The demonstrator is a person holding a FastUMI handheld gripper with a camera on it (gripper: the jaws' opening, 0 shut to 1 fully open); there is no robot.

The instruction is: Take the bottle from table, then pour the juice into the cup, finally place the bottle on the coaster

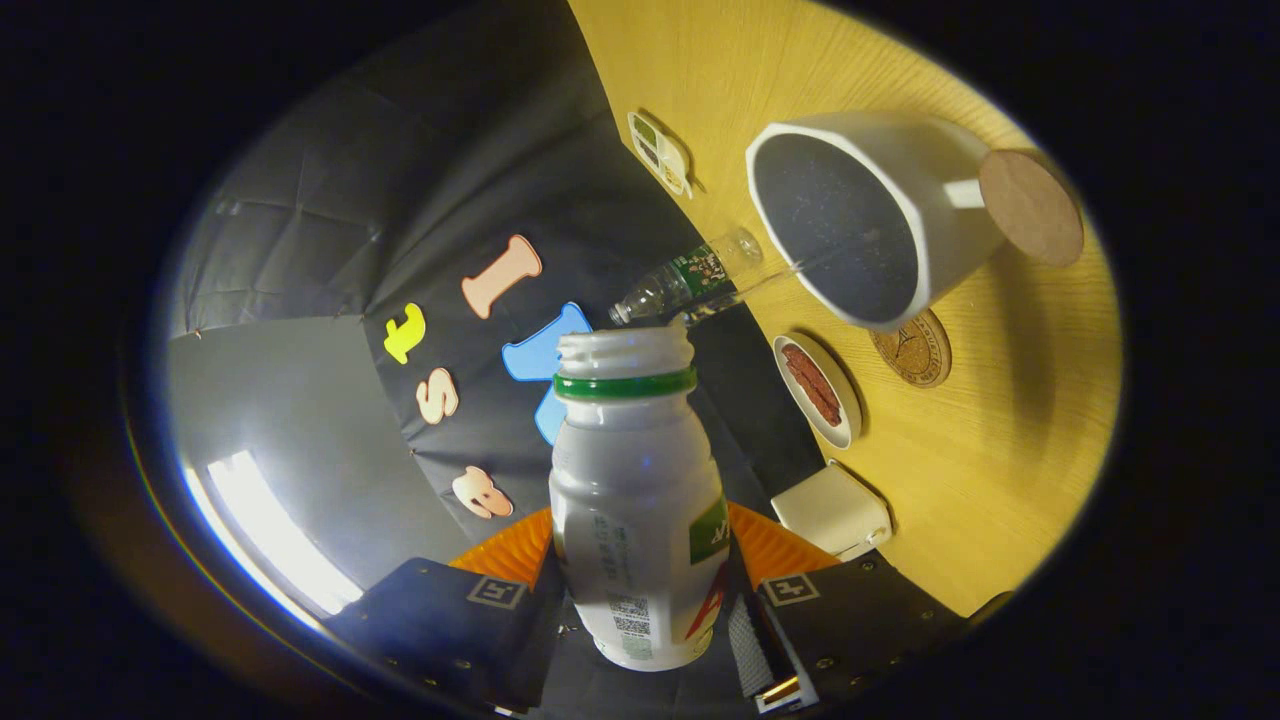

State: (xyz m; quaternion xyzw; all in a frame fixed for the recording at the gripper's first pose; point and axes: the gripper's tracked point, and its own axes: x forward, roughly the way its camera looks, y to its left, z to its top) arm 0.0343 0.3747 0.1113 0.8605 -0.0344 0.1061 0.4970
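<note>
My gripper (640, 580) is shut on a small white bottle (635, 520) with a green neck ring and an open mouth. The bottle is rolled sideways, so the table stands on edge in the view. A thin clear stream leaves the bottle's mouth and runs into a white cup (870, 215) with a dark inside, just beyond the mouth. A round cork-brown coaster (912, 348) with a printed emblem lies on the wooden table (1000, 450) beside the cup.
A clear plastic water bottle (690, 280) lies near the cup. A small white dish (818, 390) holding a red-brown strip, a white box (832, 512), a small snack tray (660, 152) and a round brown disc (1032, 205) are on the table.
</note>
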